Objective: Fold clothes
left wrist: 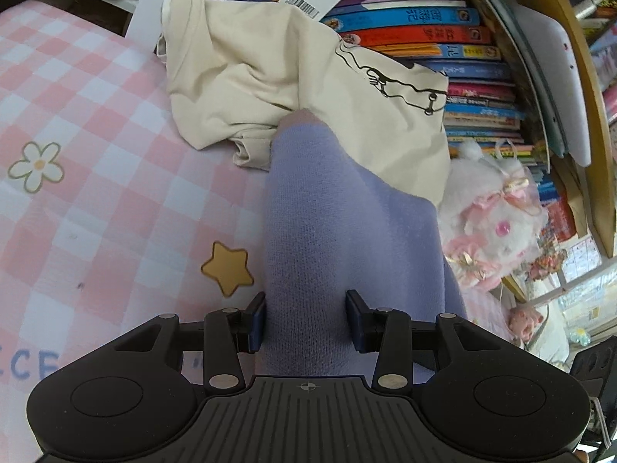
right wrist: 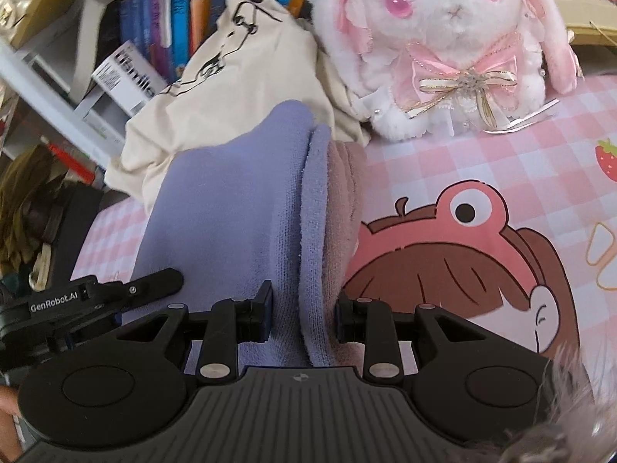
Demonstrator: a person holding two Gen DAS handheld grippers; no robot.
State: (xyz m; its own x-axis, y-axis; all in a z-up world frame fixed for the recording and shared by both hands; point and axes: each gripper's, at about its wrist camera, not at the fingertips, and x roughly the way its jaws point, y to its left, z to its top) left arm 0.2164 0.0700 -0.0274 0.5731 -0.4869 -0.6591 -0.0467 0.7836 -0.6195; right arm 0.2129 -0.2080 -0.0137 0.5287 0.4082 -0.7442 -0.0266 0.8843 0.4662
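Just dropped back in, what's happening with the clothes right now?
Both grippers are clamped on the same lavender knit garment: the left gripper on one bunched section, the right gripper on a folded edge. The garment is held over the pink checked sheet. A cream T-shirt lies crumpled beyond it against the row of books, not yet folded, with a white plush bunny next to it.

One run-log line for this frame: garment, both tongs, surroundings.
garment: purple knit bunched on pink checked sheet | left tongs: shut on knit | right tongs: shut on knit | behind: cream shirt, plush rabbit
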